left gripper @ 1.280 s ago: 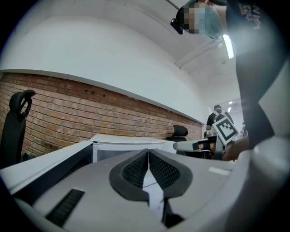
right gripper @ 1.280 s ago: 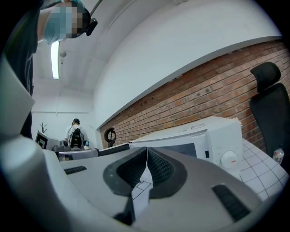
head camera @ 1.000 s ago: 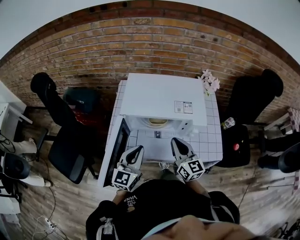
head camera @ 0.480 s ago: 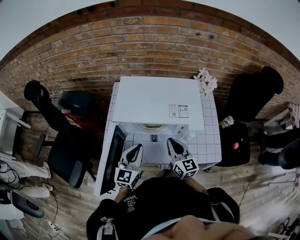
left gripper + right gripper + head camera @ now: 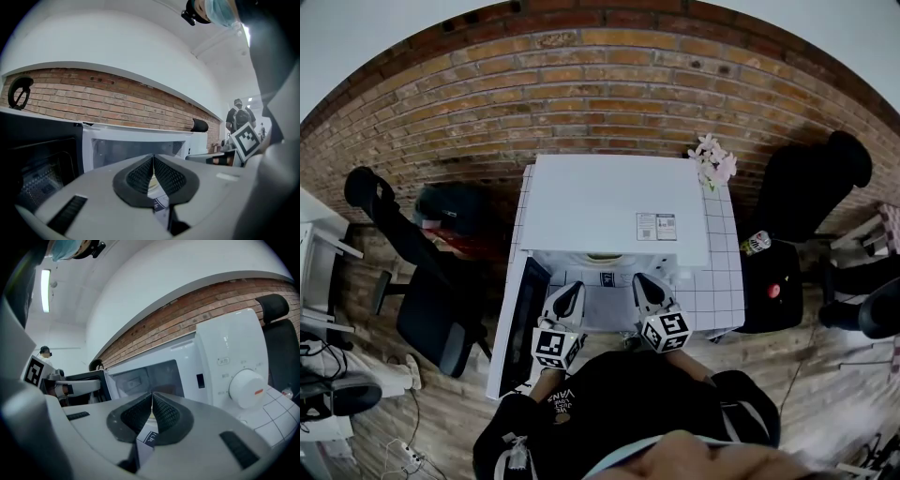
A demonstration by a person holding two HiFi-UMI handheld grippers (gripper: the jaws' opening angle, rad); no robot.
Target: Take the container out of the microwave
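Door (image 5: 523,321) wide open, left of microwave (image 5: 614,202) cavity

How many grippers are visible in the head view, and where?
2. The left gripper points at the open microwave near its door; the right gripper is beside it, toward the control side. None seems hidden.

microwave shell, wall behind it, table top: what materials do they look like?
Microwave: smooth white, faint sheen, probably painted metal or plastic; can't tell which.
Wall: red-brown brick, visible mortar joints, matte.
Table: white with a dark grid, looks like glazed tile, though a printed surface is possible.
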